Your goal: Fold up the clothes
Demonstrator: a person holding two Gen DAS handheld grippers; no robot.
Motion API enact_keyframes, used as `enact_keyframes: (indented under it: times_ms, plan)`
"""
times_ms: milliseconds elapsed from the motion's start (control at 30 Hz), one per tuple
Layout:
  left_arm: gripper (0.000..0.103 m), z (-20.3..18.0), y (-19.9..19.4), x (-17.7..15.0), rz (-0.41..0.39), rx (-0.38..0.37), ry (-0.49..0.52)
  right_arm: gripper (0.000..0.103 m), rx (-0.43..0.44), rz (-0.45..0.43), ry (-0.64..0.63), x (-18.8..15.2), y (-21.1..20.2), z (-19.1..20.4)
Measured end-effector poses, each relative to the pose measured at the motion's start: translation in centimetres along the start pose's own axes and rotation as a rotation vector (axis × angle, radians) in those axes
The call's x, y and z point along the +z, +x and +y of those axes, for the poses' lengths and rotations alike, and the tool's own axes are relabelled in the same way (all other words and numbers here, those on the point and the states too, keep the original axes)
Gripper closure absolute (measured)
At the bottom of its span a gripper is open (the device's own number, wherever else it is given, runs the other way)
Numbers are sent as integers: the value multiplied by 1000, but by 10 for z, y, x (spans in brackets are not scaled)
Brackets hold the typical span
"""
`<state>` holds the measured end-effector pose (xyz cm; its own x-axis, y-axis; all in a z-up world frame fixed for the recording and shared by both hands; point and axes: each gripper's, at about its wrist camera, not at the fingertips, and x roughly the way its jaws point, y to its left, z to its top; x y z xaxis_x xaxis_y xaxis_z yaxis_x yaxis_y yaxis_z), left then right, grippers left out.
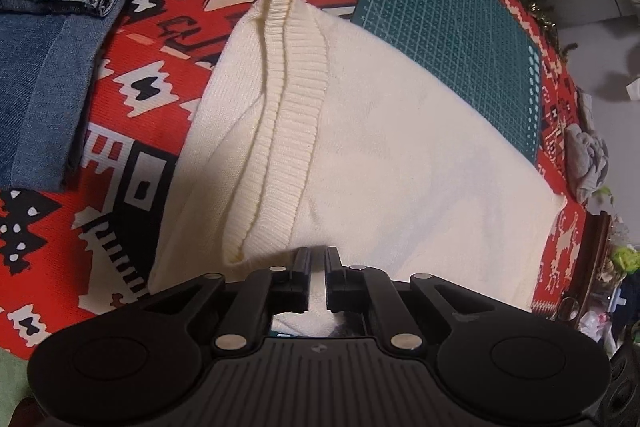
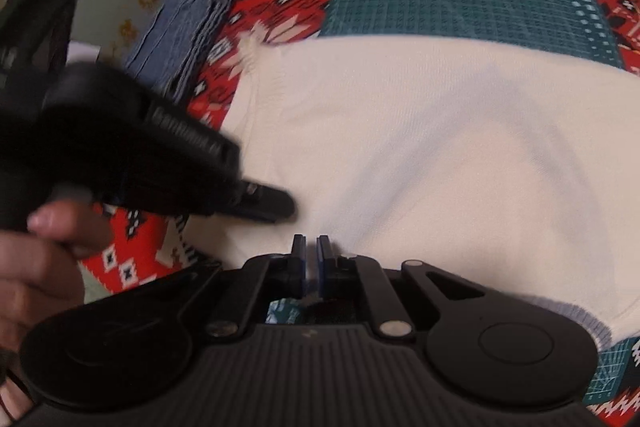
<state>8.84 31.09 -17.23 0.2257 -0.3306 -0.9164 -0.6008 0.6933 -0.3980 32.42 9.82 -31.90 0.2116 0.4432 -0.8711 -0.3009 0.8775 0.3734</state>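
A cream knit sweater (image 1: pixel 380 131) lies spread on a red patterned cloth (image 1: pixel 132 131). A ribbed band (image 1: pixel 288 107) runs away from my left gripper (image 1: pixel 318 259). Its jaws stand almost together with cream fabric pinched between them. In the right wrist view the sweater (image 2: pixel 420 131) fills the middle, and its ribbed hem (image 2: pixel 580 311) shows at the lower right. My right gripper (image 2: pixel 311 247) has its blue-padded jaws nearly closed at the sweater's near edge, with fabric rising to the tips. The left gripper (image 2: pixel 276 207) comes in blurred from the left, with a hand (image 2: pixel 44 239) on it.
Folded blue jeans (image 1: pixel 52 39) lie on the cloth to the left, seen as a stack (image 2: pixel 188 31) in the right wrist view. A green cutting mat (image 1: pixel 452 19) lies beyond the sweater. A crumpled grey cloth (image 1: pixel 588 159) sits at the table's right edge, with clutter beyond it.
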Motion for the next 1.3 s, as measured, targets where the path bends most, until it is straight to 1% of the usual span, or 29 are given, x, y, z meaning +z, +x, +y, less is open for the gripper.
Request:
enact_keyframes:
  times_ms: [133,200,300,467,567,733,833,933,1133,1233,1267,1300]
  plan:
    - [96,-7,2,-2,-15,6,25,98,-41,-28,78,14,5,-20]
    - [96,-8,3,-2,-17,7,34,98,-48,-23,89,15,12,-23]
    - [96,-9,5,-1,-15,7,34,97,-60,-7,62,6,16,-17]
    - [96,-9,7,0,-14,1,33,97,-44,35,-13,-8,15,-1]
    - [96,-9,6,-1,-16,-8,32,97,-29,33,9,-2,9,-6]
    - [96,-4,1,0,-33,-20,14,97,-27,-45,133,17,3,-29]
    - [96,-2,-2,0,-47,-19,9,97,-23,-64,154,21,10,-35]
    - [96,0,-4,1,-54,-16,-1,97,-28,-51,107,17,17,-25]
    - [96,3,-7,2,-59,-22,-10,96,-45,-11,-42,1,24,12]
    - [96,4,-8,2,-62,-26,-14,95,-33,6,-57,-2,22,17]
    - [96,5,-9,3,-62,-27,-16,96,-24,15,-50,0,21,15]
    - [96,5,-9,3,-63,-29,-17,97,-26,5,-31,4,18,10]
